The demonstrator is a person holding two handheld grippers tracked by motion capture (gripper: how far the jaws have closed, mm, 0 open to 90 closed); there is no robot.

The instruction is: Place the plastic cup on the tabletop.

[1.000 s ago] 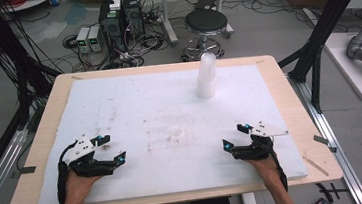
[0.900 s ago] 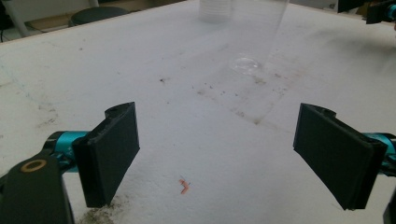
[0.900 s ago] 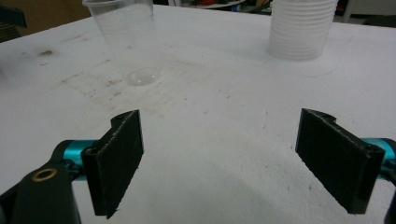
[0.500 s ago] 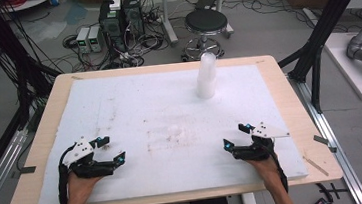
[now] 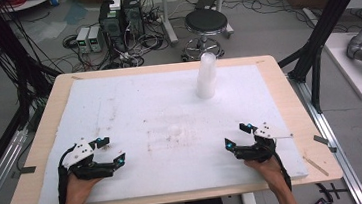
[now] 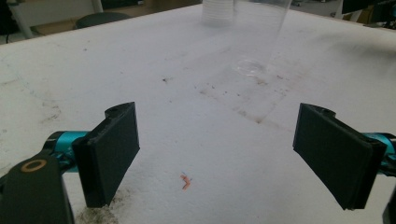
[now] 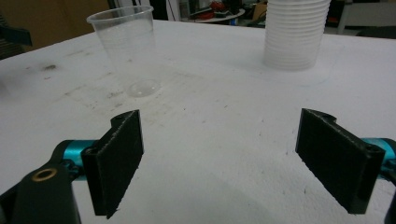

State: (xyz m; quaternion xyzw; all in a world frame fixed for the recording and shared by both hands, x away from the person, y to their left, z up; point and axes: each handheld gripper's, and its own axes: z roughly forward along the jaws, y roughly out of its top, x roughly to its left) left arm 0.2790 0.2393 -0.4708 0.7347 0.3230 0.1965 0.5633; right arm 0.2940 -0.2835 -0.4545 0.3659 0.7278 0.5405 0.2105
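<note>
A single clear plastic cup [image 5: 174, 129] stands upright near the middle of the white foam board [image 5: 134, 101]; it also rises ahead in the left gripper view [image 6: 259, 37] and at the upper left of the right gripper view [image 7: 127, 46]. A tall stack of clear cups [image 5: 206, 75] stands at the far side of the board, seen as well in the right gripper view [image 7: 294, 32]. My left gripper [image 5: 112, 150] rests low at the front left, open and holding nothing [image 6: 224, 156]. At the front right my right gripper [image 5: 236, 135] is open too, its jaws wide apart [image 7: 219, 158].
The board lies on a wooden table [image 5: 289, 96]. Brown stains [image 5: 160, 136] mark the board around the single cup. A small orange scrap [image 6: 185, 181] lies between the left jaws. Behind the table stand a stool [image 5: 205, 24], computer boxes [image 5: 120, 15] and cables.
</note>
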